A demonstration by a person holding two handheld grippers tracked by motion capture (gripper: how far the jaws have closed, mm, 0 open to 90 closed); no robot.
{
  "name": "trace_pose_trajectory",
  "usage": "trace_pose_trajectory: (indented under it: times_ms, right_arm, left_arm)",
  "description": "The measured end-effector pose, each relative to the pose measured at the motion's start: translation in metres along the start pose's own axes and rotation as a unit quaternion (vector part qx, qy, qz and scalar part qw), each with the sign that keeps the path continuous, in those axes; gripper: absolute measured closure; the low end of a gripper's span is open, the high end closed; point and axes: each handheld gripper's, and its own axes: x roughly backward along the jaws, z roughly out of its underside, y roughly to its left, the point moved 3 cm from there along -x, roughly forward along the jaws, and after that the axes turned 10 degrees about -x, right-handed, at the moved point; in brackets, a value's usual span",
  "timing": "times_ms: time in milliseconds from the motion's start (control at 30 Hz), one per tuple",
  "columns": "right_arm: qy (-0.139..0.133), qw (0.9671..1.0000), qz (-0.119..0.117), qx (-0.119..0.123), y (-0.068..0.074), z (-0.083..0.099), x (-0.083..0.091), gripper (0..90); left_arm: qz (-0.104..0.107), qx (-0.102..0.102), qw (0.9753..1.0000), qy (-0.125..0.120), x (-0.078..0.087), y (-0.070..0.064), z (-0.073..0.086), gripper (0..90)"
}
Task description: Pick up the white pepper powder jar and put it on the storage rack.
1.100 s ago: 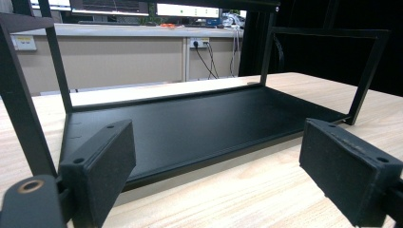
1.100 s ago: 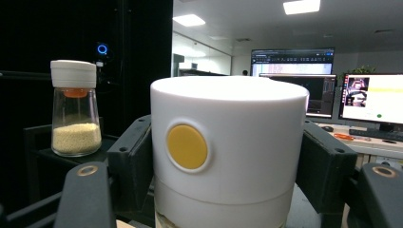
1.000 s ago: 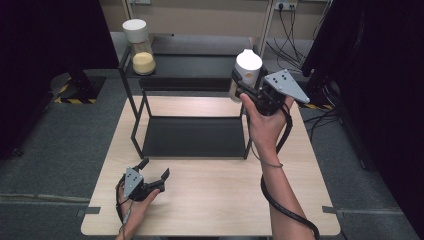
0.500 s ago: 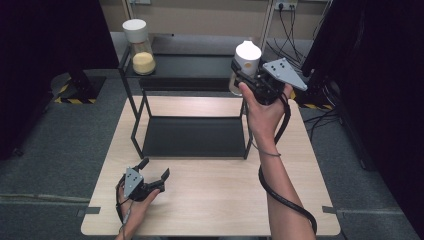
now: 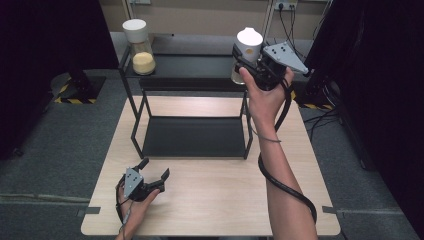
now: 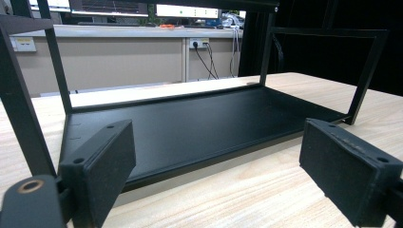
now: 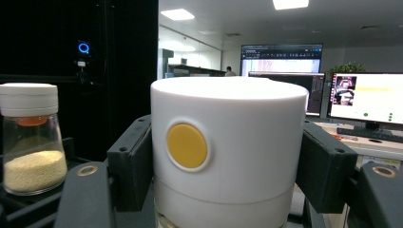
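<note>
A jar with a white lid and a yellow dot on the lid is clamped between the jaws of my right gripper, which is shut on it. It is held at the right end of the black rack's top shelf; I cannot tell whether it touches the shelf. A second jar with yellow grains stands at that shelf's left end. My left gripper rests low on the table's front left, open and holding nothing, facing the rack's lower shelf.
The rack stands at the back of the wooden table; its lower shelf has nothing on it. The rack's thin uprights frame the sides. A black cable trails along the right forearm.
The right gripper has carried the white-lidded jar farther away, to the right end of the top shelf. The left gripper has stayed put.
</note>
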Motion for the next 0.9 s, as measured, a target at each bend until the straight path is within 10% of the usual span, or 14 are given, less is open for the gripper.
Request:
trace_pose_trajectory:
  times_ms: [900]
  right_arm:
    - [0.028,0.999,0.028,-0.021,-0.007,-0.001,-0.053,30.7]
  left_arm:
    - [0.001,-0.001,1.0,0.0,0.0,0.0,0.0,11.2]
